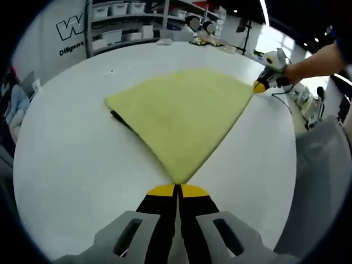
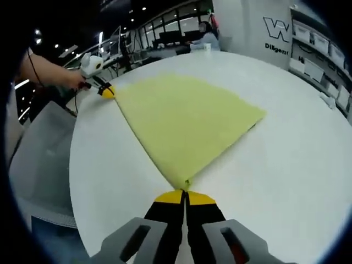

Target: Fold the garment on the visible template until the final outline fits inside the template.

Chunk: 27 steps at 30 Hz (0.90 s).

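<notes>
Garment (image 1: 184,118), yellow-green, lay flat on white round tabletop (image 1: 71,165), folded into wedge shape with corners pulled taut. Left claw (image 1: 177,190) sat closed, jaws together, pinched on near corner of garment at bottom of left gripper view. Right claw (image 1: 258,86) seen far off at opposite corner, held by person's hand (image 1: 291,71), yellow tips touching cloth edge. Right claw (image 2: 185,195) likewise clamped together on its own corner of garment (image 2: 187,118) in right gripper view, with left claw (image 2: 108,91) across tabletop (image 2: 286,165) at other corner. Dark strip (image 1: 118,117) peeked from under garment's left edge; could not tell what. Shelves with bins (image 1: 118,22) stood behind.
</notes>
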{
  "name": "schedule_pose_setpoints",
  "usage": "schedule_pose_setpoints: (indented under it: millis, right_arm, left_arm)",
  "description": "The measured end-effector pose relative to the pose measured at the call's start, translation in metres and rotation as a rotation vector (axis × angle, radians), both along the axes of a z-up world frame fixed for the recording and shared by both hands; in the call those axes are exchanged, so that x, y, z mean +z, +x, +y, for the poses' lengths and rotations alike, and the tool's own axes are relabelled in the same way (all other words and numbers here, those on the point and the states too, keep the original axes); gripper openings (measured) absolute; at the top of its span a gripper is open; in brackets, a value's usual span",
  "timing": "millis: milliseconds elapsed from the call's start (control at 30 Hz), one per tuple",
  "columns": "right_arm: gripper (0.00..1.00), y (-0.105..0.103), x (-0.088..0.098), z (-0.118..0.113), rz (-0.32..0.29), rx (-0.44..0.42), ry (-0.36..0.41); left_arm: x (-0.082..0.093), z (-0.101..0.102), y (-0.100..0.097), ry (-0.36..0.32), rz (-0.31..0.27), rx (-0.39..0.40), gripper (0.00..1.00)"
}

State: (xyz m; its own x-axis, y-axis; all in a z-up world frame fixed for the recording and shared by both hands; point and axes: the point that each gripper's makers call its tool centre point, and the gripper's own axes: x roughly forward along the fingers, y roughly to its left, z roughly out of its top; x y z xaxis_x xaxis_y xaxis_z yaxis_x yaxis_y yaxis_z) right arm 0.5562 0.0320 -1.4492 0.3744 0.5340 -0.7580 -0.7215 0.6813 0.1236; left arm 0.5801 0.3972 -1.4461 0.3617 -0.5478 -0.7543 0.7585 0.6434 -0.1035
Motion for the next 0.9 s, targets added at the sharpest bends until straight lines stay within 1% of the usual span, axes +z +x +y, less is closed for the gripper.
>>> schedule_pose_setpoints:
  millis: [100,133,167,200,267,300,333,367,400,433,467,500,533,567,600,633,667,700,733,767,800,833,900]
  right_arm:
    - [0.00,-0.003,0.000,-0.002,0.001,-0.013,-0.010]
    - [0.00,-0.004,0.001,-0.006,-0.005,-0.016,-0.021]
    - [0.00,-0.005,0.000,-0.007,0.002,-0.022,-0.022]
    - [0.00,-0.009,0.002,-0.008,0.002,-0.020,-0.018]
    - [0.00,-0.012,0.001,-0.010,0.008,-0.024,-0.023]
    - [0.00,-0.012,0.000,-0.010,0.009,-0.026,-0.023]
    - [0.00,-0.014,0.001,-0.012,0.010,-0.025,-0.026]
    - [0.00,-0.014,0.003,-0.010,0.010,-0.028,-0.018]
    - [0.00,-0.015,0.004,-0.009,0.018,-0.044,-0.002]
    - [0.00,-0.013,0.007,-0.008,0.011,-0.052,-0.002]
    - [0.00,-0.010,0.012,-0.004,-0.014,-0.051,0.016]
    - [0.00,-0.005,0.019,0.000,-0.023,-0.068,0.033]
    - [0.00,0.001,0.026,0.004,-0.066,-0.072,0.044]
    - [0.00,0.008,0.035,0.013,-0.113,-0.058,0.075]
    - [0.00,0.011,0.042,0.021,-0.114,-0.070,0.109]
    - [0.00,0.014,0.044,0.028,-0.118,-0.064,0.119]
    - [0.00,0.018,0.049,0.038,-0.148,-0.042,0.124]
    - [0.00,0.019,0.048,0.044,-0.144,-0.033,0.122]
    - [0.00,0.017,0.042,0.052,-0.126,-0.004,0.111]
    - [0.00,0.015,0.036,0.056,-0.119,0.020,0.082]
    - [0.00,0.014,0.033,0.059,-0.119,0.021,0.089]
    - [0.00,0.014,0.028,0.064,-0.100,0.010,0.098]
    - [0.00,0.009,0.016,0.062,-0.088,0.009,0.072]
  left_arm:
    - [-0.001,0.003,-0.003,0.016,-0.010,0.018,0.00]
    - [-0.002,0.004,-0.002,0.022,-0.015,0.026,0.00]
    - [-0.003,0.007,-0.004,0.026,-0.017,0.038,0.00]
    - [-0.004,0.007,-0.005,0.023,-0.018,0.047,0.00]
    - [-0.005,0.005,-0.009,0.012,-0.008,0.058,0.00]
    - [-0.002,0.006,-0.010,0.014,-0.011,0.061,0.00]
    - [-0.004,0.004,-0.011,0.013,-0.006,0.072,0.00]
    - [-0.004,0.006,-0.011,0.020,0.001,0.082,0.00]
    - [-0.006,0.006,-0.014,0.020,0.016,0.089,0.02]
    - [-0.004,0.007,-0.015,0.022,0.017,0.116,0.08]
    - [-0.003,0.006,-0.015,0.015,0.007,0.129,0.13]
    - [0.001,0.008,-0.014,0.000,-0.004,0.155,0.17]
    - [0.002,0.008,-0.016,-0.002,-0.005,0.167,0.16]
    - [0.006,0.011,-0.019,0.004,-0.012,0.179,0.13]
    - [0.005,0.011,-0.021,0.009,-0.017,0.185,0.10]
    - [0.007,0.013,-0.022,0.017,-0.023,0.189,0.09]
    - [0.009,0.015,-0.022,0.038,-0.051,0.204,0.10]
    - [0.013,0.016,-0.021,0.042,-0.072,0.218,0.11]
    - [0.017,0.014,-0.021,0.027,-0.084,0.236,0.10]
    - [0.022,0.009,-0.023,-0.007,-0.080,0.248,0.08]
    - [0.028,0.001,-0.027,-0.046,-0.074,0.258,0.08]
    - [0.033,0.001,-0.028,-0.051,-0.084,0.261,0.09]
    - [0.042,-0.006,-0.033,-0.077,-0.105,0.264,0.12]
